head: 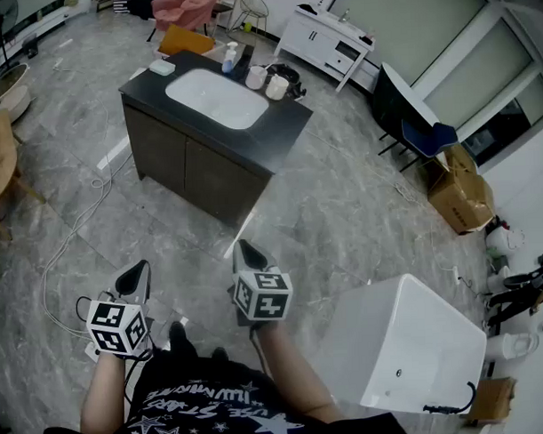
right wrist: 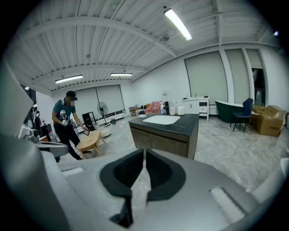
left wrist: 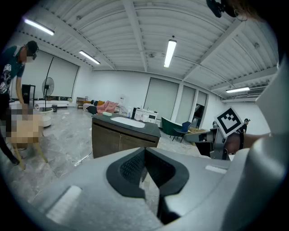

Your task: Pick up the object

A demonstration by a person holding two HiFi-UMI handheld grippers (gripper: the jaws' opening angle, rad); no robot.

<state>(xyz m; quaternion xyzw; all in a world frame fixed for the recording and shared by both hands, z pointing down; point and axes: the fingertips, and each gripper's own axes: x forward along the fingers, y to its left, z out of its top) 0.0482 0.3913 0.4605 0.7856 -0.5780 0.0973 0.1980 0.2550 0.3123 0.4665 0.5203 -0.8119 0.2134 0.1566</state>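
Observation:
A dark vanity cabinet with a white basin stands a few steps ahead on the grey floor. Its top carries two white cups, a small bottle and a pale dish. My left gripper and right gripper are held low in front of my body, well short of the cabinet, pointing toward it. Both are shut with nothing between their pads. In the left gripper view the cabinet lies beyond the closed jaws, as the cabinet does in the right gripper view.
A white tub sits at my right. Cardboard boxes, a blue chair and a white sideboard lie further back. A cable runs over the floor at left. A person stands by a low wooden table.

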